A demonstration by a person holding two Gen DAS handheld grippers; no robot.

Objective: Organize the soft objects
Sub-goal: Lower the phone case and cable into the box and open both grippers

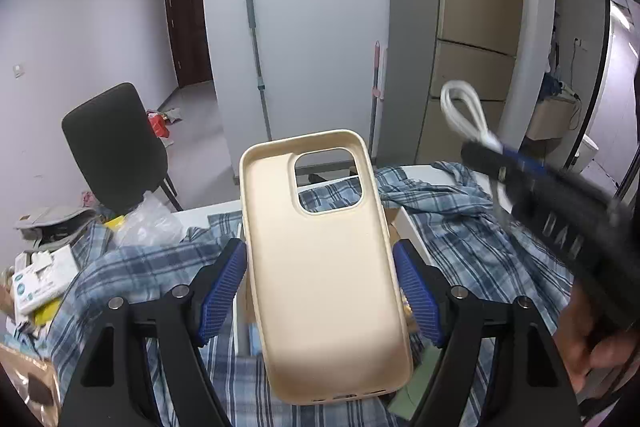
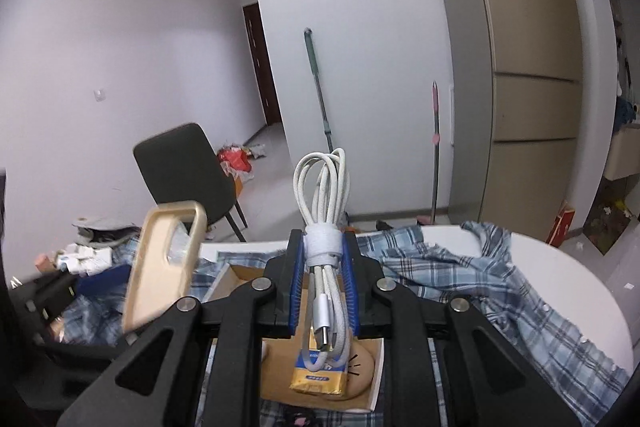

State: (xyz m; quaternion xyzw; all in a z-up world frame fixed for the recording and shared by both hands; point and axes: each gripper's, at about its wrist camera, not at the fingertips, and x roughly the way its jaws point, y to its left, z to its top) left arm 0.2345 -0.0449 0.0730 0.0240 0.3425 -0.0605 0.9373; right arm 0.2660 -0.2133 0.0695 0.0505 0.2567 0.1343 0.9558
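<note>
We hold a cream phone case (image 1: 324, 267) upright in our left gripper (image 1: 320, 291), its blue pads (image 1: 224, 287) pinching the case's two long edges, camera cutout uppermost, raised above a blue plaid shirt (image 1: 460, 227) spread over a white table (image 2: 560, 267). Our right gripper (image 2: 323, 291) is pressed nearly together on a coiled white cable (image 2: 323, 211) bound with a white strap, its loop standing above the fingertips. Below it, an open cardboard box (image 2: 240, 275) holds a yellow packet (image 2: 316, 379). Beyond the table stands a dark chair (image 2: 184, 171), with mop handles (image 2: 320, 87) leaning on the wall.
</note>
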